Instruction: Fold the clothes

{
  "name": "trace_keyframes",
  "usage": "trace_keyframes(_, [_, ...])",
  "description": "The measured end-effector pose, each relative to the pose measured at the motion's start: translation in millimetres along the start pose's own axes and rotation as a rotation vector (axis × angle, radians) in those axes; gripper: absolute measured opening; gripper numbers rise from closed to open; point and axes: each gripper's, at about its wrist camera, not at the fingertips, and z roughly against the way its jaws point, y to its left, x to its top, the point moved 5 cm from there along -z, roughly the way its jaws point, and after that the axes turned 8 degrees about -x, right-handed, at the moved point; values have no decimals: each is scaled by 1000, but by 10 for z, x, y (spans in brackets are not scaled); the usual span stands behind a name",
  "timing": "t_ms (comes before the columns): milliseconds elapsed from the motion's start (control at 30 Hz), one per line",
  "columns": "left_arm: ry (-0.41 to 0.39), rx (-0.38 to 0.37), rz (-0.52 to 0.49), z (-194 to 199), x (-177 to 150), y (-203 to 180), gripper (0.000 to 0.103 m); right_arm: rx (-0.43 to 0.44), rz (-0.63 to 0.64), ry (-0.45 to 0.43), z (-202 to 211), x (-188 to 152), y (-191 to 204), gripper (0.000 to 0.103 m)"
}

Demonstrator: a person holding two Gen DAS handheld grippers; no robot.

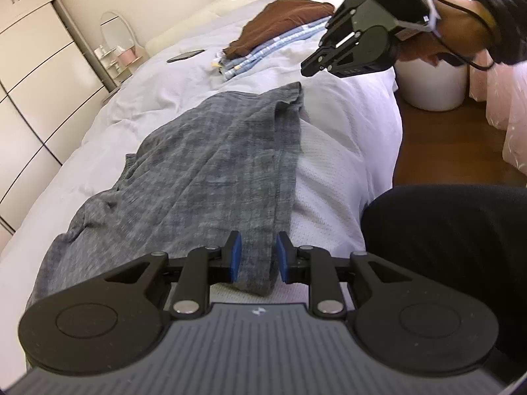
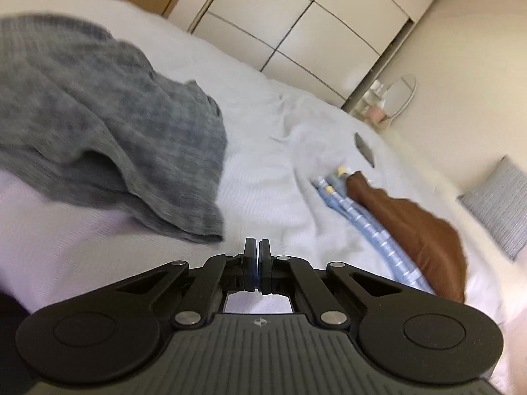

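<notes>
1. A grey checked garment (image 1: 204,177) lies spread lengthwise on the white bed (image 1: 346,125), running from the bottom centre of the left wrist view up toward its middle.
2. The left tool (image 1: 258,260) sits at the lower centre of that view; its blue pads (image 1: 235,256) stand a little apart on either side of the garment's near folded edge, and I cannot tell whether they press the cloth.
3. The right tool (image 1: 318,62) hangs in the upper right of the left wrist view, above the bed and clear of the garment's far end, held by a hand (image 1: 454,29) in a dark sleeve.
4. In the right wrist view the right tool (image 2: 257,263) is clenched, pads together with nothing between them, just beside the garment's corner.
5. A folded stack, a brown cloth (image 1: 283,23) on light blue striped clothes (image 1: 263,52), rests farther up the bed.
6. A phone (image 1: 185,56) lies left of that stack.
</notes>
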Motion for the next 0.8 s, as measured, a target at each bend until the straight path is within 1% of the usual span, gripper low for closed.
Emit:
trace_keyframes(67, [-6, 5, 21, 51, -14, 30, 21, 33, -43, -26, 106, 65, 20, 0])
trace_keyframes(133, [-9, 12, 38, 97, -25, 59, 21, 83, -81, -53, 204, 178, 74, 4])
trace_keyframes(233, [-21, 21, 77, 171, -38, 115, 22, 177, -120, -77, 253, 356, 235, 15])
trace_keyframes(267, [-25, 23, 91, 193, -41, 135, 24, 206, -135, -79, 254, 409, 291, 21])
trace_keyframes(300, [-26, 26, 102, 198, -46, 153, 24, 239, -151, -77, 248, 452, 345, 22])
trace_keyframes(333, [-26, 28, 112, 202, -50, 169, 24, 273, -166, -73, 238, 491, 399, 23])
trace_keyframes(400, [-22, 33, 113, 212, -59, 184, 24, 304, -183, -36, 152, 486, 464, 22])
trace_keyframes(500, [-28, 36, 112, 240, -64, 188, 24, 277, -206, 53, 50, 333, 435, 16])
trace_keyframes(600, [-30, 42, 102, 231, -65, 175, 26, 238, -205, 111, 37, 151, 326, 16])
trace_keyframes(633, [-30, 43, 97, 224, -62, 166, 28, 227, -211, 118, 64, 108, 290, 16])
trace_keyframes(667, [-31, 42, 84, 198, -36, 133, 31, 221, -220, 117, 107, 91, 258, 16])
trace_keyframes(733, [-32, 39, 59, 144, 15, 67, 31, 222, -210, 84, 226, 99, 239, 19])
trace_keyframes(767, [-32, 37, 46, 118, 40, 34, 32, 226, -194, 65, 273, 111, 255, 23])
trace_keyframes(800, [-31, 37, 34, 88, 63, 4, 32, 227, -167, 46, 318, 122, 288, 28])
